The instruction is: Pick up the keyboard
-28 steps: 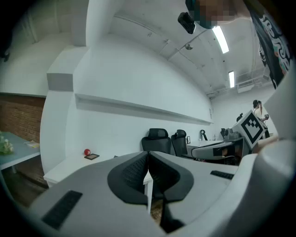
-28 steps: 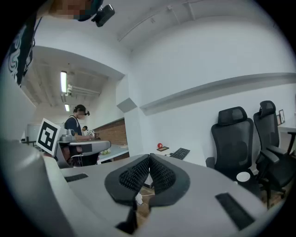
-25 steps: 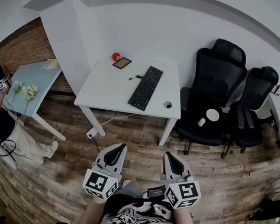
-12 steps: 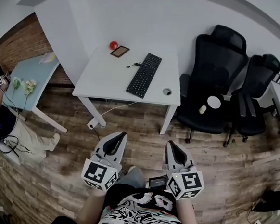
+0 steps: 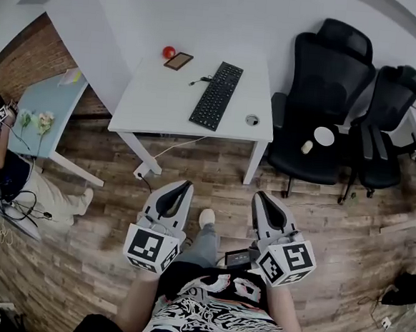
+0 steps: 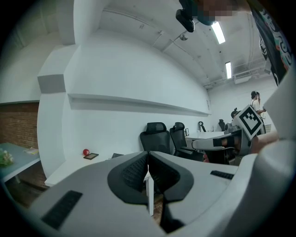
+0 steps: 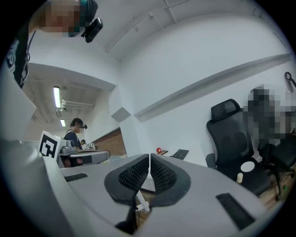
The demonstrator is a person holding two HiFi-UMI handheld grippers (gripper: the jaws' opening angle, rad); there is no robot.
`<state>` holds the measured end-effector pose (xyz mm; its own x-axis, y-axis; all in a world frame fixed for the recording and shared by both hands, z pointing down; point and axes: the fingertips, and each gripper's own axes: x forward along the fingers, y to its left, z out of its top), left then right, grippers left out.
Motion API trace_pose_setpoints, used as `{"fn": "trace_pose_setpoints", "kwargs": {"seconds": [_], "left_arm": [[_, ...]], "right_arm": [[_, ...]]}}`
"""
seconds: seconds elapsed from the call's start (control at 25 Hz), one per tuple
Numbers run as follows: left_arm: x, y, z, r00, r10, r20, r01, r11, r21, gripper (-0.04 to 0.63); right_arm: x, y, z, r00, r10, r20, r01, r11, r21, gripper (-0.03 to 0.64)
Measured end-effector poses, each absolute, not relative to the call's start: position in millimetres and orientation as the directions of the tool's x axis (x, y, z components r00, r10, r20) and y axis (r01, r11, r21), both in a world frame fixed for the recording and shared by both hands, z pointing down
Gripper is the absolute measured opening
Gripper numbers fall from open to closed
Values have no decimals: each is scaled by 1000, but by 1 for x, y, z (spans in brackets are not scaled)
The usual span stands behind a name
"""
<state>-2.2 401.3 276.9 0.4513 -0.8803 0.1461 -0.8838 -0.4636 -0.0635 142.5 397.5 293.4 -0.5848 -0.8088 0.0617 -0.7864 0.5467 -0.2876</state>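
Hovering over the brown wood-plank floor (image 5: pixel 100 261), the left gripper (image 5: pixel 184 186) and the right gripper (image 5: pixel 261 197) are held side by side in front of the person, both aimed toward the white rectangular worktop (image 5: pixel 158 111). Each gripper has its grey ribbed jaws pressed together with nothing caught between them. The slim black keyboard (image 5: pixel 216 96) lies flat and slantwise near the middle of the worktop, well apart from both grippers, with a thin dark cable (image 5: pixel 200 81) running off its far left corner. Toward the far left corner of the worktop sit a small red ball (image 5: pixel 169 52) and, just beside it, a flat dark tablet with a brown frame (image 5: pixel 178 60). A round cable hole (image 5: pixel 252 120) is set in the worktop's near right corner, to the right of the keyboard. Two black high-backed office chairs (image 5: pixel 327 92) stand right of the worktop; a white disc (image 5: pixel 324 136) and a small pale cylinder (image 5: pixel 307 146) rest on the nearer seat. At the left, a pale blue table (image 5: pixel 44 106) stands against a red brick wall (image 5: pixel 15 61), and a seated person (image 5: pixel 3 174) is beside it.
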Motion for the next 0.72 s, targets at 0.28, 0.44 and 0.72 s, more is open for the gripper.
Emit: {"fn": "trace_pose_setpoints", "kwargs": {"seconds": [0.28,0.44,0.72], "left_arm": [[-16,372,284,426,-894,137,-900,-434,-33,21],[-30,343,289,408,-902,143,-909,-415,-22,20],[-53,268,289,409,-904,122,-911,-413,-9,21]], "right_arm": [[142,372,300,-561,-819,120,-826,543,-153,31],[137,341,303,-547,-825,141,-837,539,-91,31],[126,268,307,-508,-845,164,-861,501,-84,31]]}}
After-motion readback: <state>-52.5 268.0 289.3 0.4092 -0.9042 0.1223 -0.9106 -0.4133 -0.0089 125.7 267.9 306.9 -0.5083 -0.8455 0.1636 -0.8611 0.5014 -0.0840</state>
